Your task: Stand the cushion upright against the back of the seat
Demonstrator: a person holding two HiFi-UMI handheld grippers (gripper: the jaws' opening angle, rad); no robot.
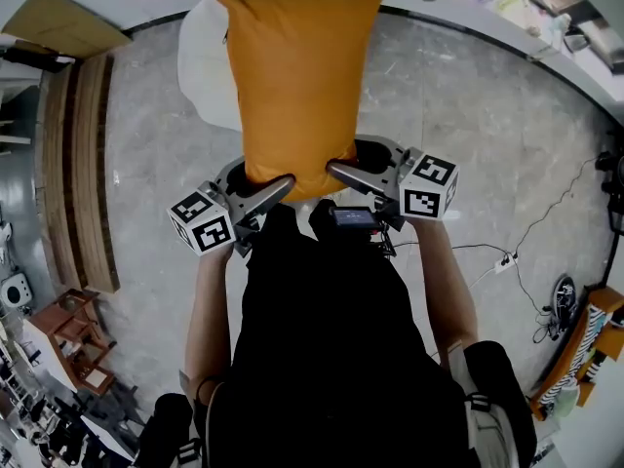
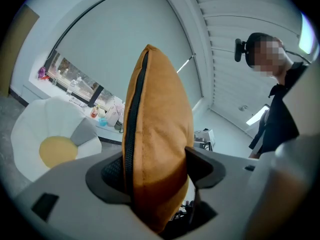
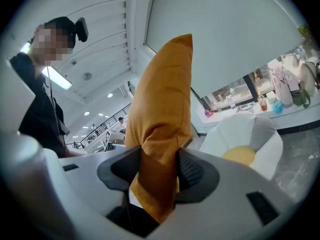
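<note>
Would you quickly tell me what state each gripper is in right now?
Left gripper: closed, holding the orange cushion by one near corner.
Right gripper: closed, holding the same orange cushion by the other near corner.

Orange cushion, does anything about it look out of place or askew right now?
Nothing looks damaged. The orange cushion is not on the white seat yet: it is held in the air by its near edge, clamped by the left gripper and the right gripper. Its corner is bunched in the right one's jaws.
</note>
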